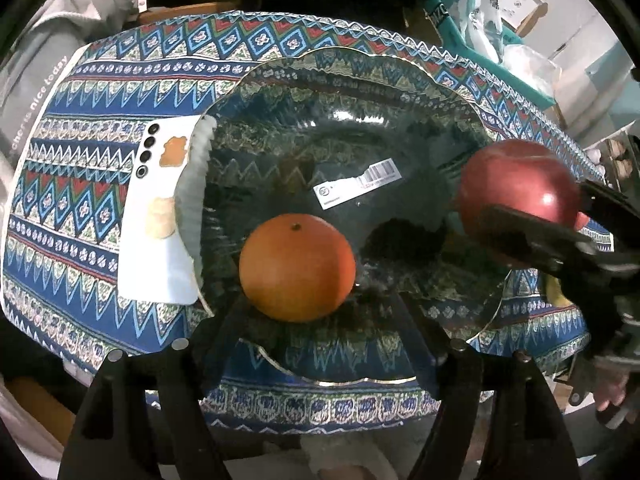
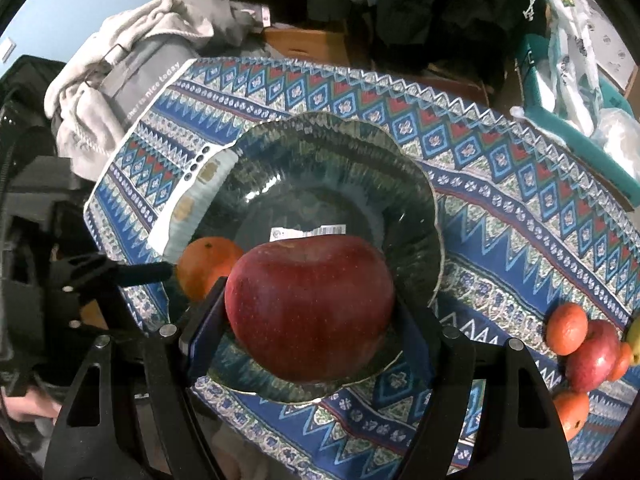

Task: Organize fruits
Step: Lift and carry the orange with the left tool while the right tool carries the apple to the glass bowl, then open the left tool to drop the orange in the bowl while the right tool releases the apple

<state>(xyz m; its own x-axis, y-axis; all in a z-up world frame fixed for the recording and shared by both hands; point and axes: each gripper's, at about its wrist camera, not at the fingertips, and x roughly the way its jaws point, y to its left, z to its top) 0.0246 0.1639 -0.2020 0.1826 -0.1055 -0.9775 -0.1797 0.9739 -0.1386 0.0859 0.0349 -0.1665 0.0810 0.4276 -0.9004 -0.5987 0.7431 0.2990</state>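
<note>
A dark glass bowl (image 1: 400, 92) stands on the patterned tablecloth; it also shows in the right wrist view (image 2: 416, 184). An orange (image 1: 297, 267) lies inside it near the front; it also shows in the right wrist view (image 2: 206, 266). My left gripper (image 1: 316, 312) is open, its fingers either side of the orange and apart from it. My right gripper (image 2: 310, 304) is shut on a large red apple (image 2: 310, 306) and holds it over the bowl's near rim. The apple also shows in the left wrist view (image 1: 518, 196), at the bowl's right side.
A white phone (image 1: 156, 216) lies against the bowl's left rim. Several loose oranges (image 2: 567, 328) and a red apple (image 2: 592, 356) lie on the cloth (image 2: 500, 184) at the right. Grey clothing (image 2: 120, 68) is piled beyond the table's left corner.
</note>
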